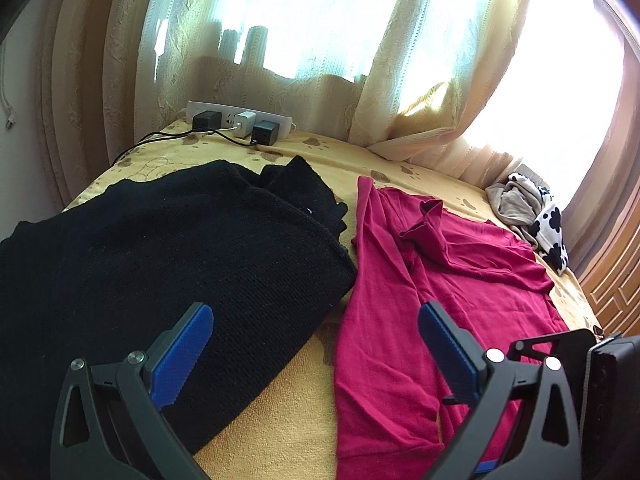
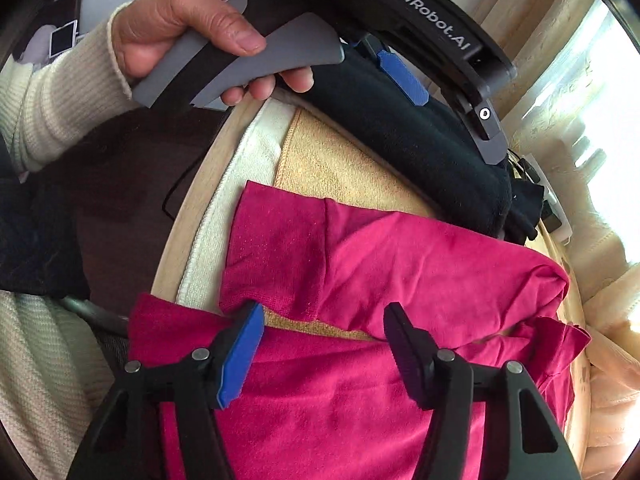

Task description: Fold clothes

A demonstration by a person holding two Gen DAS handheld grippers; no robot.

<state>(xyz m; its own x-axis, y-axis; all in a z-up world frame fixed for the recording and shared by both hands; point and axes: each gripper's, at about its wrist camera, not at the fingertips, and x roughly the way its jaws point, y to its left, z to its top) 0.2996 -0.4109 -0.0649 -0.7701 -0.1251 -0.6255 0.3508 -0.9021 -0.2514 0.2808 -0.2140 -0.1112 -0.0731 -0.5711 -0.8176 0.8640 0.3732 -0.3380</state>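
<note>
Left wrist view: left gripper (image 1: 316,316) hung w/ jaws spread wide, nothing between the blue pads (image 1: 182,356), above the gap where the black knit (image 1: 160,248) met the red top (image 1: 440,280). Both garments lay on the yellow bedcover (image 1: 288,412), side by side, edges touching approx mid-bed. Black knit on the left looked folded into a thick stack; red top on the right lay spread out but wrinkled, collar toward the window. Power strip (image 1: 240,118) w/ several chargers sat at the far edge by the curtain (image 1: 400,80). Crumpled black-and-white cloth (image 1: 540,220) at far right corner, well apart from both garments.

Right wrist view: right gripper (image 2: 324,316) pointed down over the red top (image 2: 400,248), jaws apart, partly open. One fingertip (image 2: 250,320) sat at the edge of a folded-over flap of red fabric; pads not pressing on cloth, no grip seen. Strip of bedcover (image 2: 320,160) showed betw. flap and lower layer. A hand (image 2: 180,28) in a cream sleeve (image 2: 48,96) held the left gripper's grey handle, over the black knit (image 2: 400,132).
</note>
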